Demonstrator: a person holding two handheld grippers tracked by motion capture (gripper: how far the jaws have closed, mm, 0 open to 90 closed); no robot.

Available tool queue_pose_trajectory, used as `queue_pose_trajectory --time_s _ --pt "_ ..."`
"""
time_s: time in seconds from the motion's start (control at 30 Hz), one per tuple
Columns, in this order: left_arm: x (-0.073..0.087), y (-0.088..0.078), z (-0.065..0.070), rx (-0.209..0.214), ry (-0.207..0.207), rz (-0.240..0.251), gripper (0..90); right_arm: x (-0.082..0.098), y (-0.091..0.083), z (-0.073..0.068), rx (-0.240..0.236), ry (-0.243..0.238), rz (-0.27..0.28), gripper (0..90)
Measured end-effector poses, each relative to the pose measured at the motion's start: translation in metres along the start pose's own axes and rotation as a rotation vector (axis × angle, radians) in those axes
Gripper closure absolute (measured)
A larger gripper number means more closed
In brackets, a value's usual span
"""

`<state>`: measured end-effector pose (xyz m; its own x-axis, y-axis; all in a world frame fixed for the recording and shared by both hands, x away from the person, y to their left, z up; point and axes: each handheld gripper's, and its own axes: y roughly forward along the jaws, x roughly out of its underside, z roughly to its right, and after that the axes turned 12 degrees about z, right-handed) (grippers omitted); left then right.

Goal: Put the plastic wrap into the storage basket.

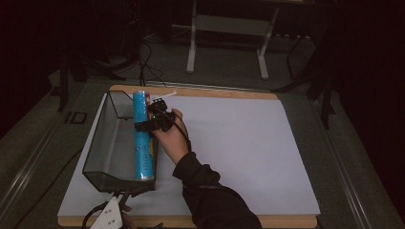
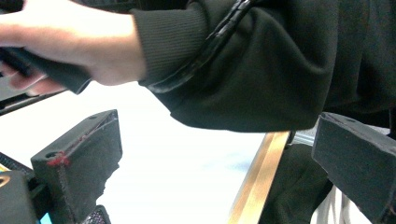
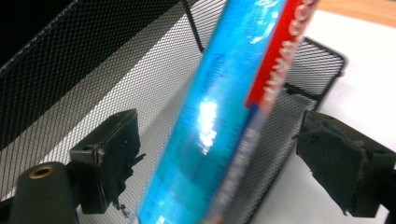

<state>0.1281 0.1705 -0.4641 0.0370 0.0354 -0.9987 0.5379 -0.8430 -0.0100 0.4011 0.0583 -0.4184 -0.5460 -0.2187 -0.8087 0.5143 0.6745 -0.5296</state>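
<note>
- The surface (image 1: 248, 157) is a pale sheet on a wooden board whose edge shows along the near and far sides, with grey floor all round it.
- The room's pretty dark; a white frame (image 1: 229, 33) on two legs stands on the floor beyond the far edge, with cables trailing on the floor left of it.
- A black mesh tray (image 1: 102, 143) sits on the left part of the surface, long side running near to far.
- The blue box (image 1: 143, 143), long and thin with a red-and-white patch at its far end, lies along the tray's right wall, its near end at the tray's near right corner.
- The right hand-held gripper (image 1: 155, 119) is over the far half of the box, just right of it. In the right gripper view the box (image 3: 219, 116) runs up between the two spread pads (image 3: 112, 154), with clear air on both sides, so nothing's pinched.
- The left hand-held gripper (image 1: 114, 210) sits at the near edge, just short of the tray's near end. Its jaws are spread too, nothing between them; its own view looks past them at the person's dark sleeve (image 2: 261, 65).
</note>
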Motion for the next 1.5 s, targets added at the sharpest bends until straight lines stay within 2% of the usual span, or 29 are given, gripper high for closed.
queue_pose_trajectory --time_s 0.23,0.43,0.6,0.7,0.83,0.87,0.93,1.0,1.03,1.1,1.33,1.4,1.5 --pt "0.001 0.001 0.000 -0.001 0.003 -0.010 2.6 0.006 -0.027 0.017 0.009 -0.060 0.001 13.0" --pt "0.002 0.003 0.000 0.000 0.001 -0.018 2.6 0.011 -0.051 0.030 0.001 -0.060 0.036 12.9" --pt "0.002 0.004 0.001 0.001 0.004 -0.023 2.6 0.017 -0.064 0.037 -0.008 -0.062 0.041 12.9" --pt "0.002 0.004 0.000 0.001 0.004 -0.022 2.6 0.027 -0.077 0.042 -0.018 -0.073 0.043 12.9" --pt "0.003 0.004 0.000 0.001 0.001 -0.025 2.6 0.032 -0.085 0.045 -0.030 -0.069 0.042 12.9" --pt "0.003 0.004 0.000 0.002 0.002 -0.026 2.6 0.035 -0.089 0.047 -0.029 -0.077 0.055 12.9" --pt "0.003 0.004 0.001 -0.003 0.006 -0.027 2.6 0.039 -0.093 0.048 -0.018 -0.104 0.045 13.0" --pt "0.003 0.004 0.001 -0.004 0.004 -0.027 2.6 0.041 -0.094 0.049 -0.021 -0.110 0.044 12.9" --pt "0.003 0.004 0.000 -0.005 0.006 -0.027 2.6 0.048 -0.099 0.052 -0.017 -0.115 0.039 12.9" --pt "0.003 0.004 0.000 -0.004 0.004 -0.028 2.6 0.054 -0.103 0.056 -0.028 -0.097 0.039 13.0" --pt "0.003 0.005 0.001 -0.005 0.007 -0.031 2.6 0.078 -0.114 0.061 -0.021 -0.122 0.046 13.0" --pt "0.003 0.005 0.001 -0.006 0.006 -0.032 2.6 0.084 -0.118 0.064 -0.031 -0.104 0.043 13.0" --pt "0.003 0.005 0.001 -0.004 0.008 -0.032 2.6 0.093 -0.125 0.067 -0.033 -0.103 0.051 13.1"
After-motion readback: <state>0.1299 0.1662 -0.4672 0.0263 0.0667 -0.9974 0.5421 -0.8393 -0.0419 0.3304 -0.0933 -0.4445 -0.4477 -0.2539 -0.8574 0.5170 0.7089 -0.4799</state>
